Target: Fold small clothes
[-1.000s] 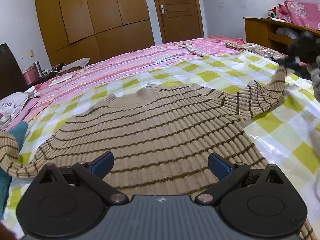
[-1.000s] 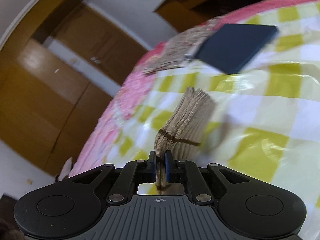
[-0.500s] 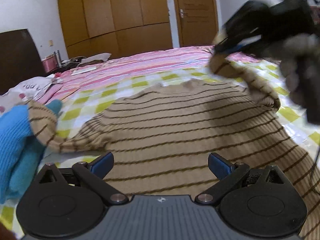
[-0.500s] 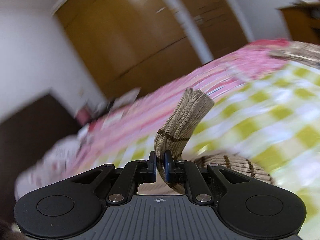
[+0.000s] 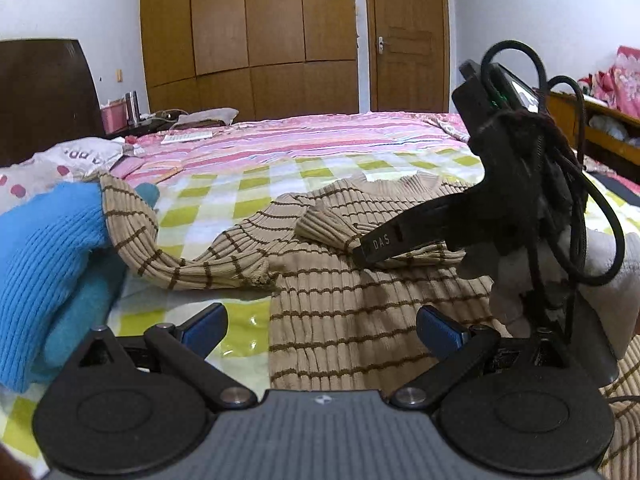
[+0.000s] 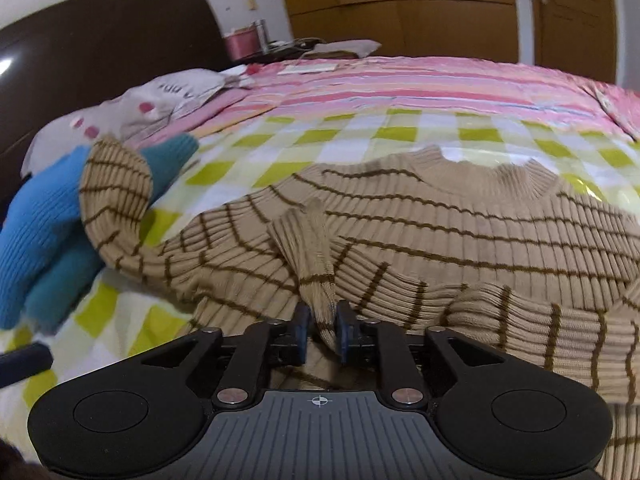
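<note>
A tan sweater with thin brown stripes (image 5: 360, 300) lies flat on the checked bed cover, neckline away from me; it also shows in the right wrist view (image 6: 460, 224). My right gripper (image 6: 322, 330) is shut on the cuff of the right sleeve (image 6: 312, 248), which lies folded across the sweater's chest. In the left wrist view the right gripper (image 5: 360, 250) rests low on the sweater with the cuff (image 5: 324, 224) poking out. My left gripper (image 5: 320, 326) is open and empty, just above the sweater's lower left edge. The left sleeve (image 5: 132, 232) trails out over a blue garment.
A blue knit garment (image 5: 44, 272) lies at the left edge of the bed. A yellow-green checked cover (image 5: 224, 200) and a pink striped sheet (image 5: 320, 136) lie beneath. Pillows, a dark headboard (image 6: 100, 32) and a wardrobe stand beyond.
My right gripper has carried the right sleeve from far out on the right, up and over, down onto the sweater's chest. My left gripper stayed open and swung left.
</note>
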### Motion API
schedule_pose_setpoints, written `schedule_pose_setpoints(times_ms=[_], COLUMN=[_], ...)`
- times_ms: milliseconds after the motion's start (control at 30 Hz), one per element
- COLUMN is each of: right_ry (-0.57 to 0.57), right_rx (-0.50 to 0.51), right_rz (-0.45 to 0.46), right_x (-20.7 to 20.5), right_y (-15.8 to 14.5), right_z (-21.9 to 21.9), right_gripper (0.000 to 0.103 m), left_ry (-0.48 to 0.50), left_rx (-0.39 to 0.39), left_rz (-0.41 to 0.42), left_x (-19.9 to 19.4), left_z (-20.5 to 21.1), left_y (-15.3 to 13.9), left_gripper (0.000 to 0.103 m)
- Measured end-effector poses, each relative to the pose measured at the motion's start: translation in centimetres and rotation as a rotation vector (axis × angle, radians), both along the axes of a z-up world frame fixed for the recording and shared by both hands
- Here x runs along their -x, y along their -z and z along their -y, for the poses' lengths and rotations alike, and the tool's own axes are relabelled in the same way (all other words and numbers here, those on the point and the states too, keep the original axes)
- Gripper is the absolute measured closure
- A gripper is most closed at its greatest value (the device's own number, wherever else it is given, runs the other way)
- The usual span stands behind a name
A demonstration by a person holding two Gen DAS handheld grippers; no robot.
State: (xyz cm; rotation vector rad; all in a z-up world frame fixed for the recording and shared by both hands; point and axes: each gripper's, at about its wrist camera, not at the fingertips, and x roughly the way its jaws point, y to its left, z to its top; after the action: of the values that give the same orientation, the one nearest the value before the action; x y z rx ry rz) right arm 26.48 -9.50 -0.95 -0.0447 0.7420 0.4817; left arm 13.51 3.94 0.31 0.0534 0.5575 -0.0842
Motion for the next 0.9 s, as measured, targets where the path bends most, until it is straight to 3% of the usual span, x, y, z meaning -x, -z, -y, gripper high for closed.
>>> schedule_pose_setpoints(times_ms=[233,367,567,633,700,900], right_ry=[-0.109,-0.079,-0.122,-0.111,-0.088,-0.055], right_rx=[-0.006,-0.029,0.041,0.076,0.076,0.026], right_rz=[0.012,0.026,0.035,0.045,0.046,0.078], right_x=[0.4,-0.4,-1.3,-1.5,-1.8,-2.2], right_y=[-0.4,-0.6,0.7,1.1,1.1,0.3], right_z=[-1.6,-1.6,-3.7,-4.4,-4.7,-5.2], right_gripper=[0.077,0.077,0.071,0.075,0.092,0.096], left_ry=[-0.014,-0.026,-0.035,-0.038,-0.041,-0.053], left_rx=[0.004,0.018,0.015,0.013,0.014,0.014], left_rz=[0.007,-0.003,-0.009,-0.012,-0.015,-0.02], left_x=[0.0,-0.3,-0.5,-0.6,-0.7,-1.0], left_z=[-1.1,-1.6,-1.8,-1.9,-2.0,-2.2], left_y=[-0.1,0.0,0.3,0.4,0.4,0.7], left_gripper=[0.0,0.0,0.0,0.0,0.0,0.0])
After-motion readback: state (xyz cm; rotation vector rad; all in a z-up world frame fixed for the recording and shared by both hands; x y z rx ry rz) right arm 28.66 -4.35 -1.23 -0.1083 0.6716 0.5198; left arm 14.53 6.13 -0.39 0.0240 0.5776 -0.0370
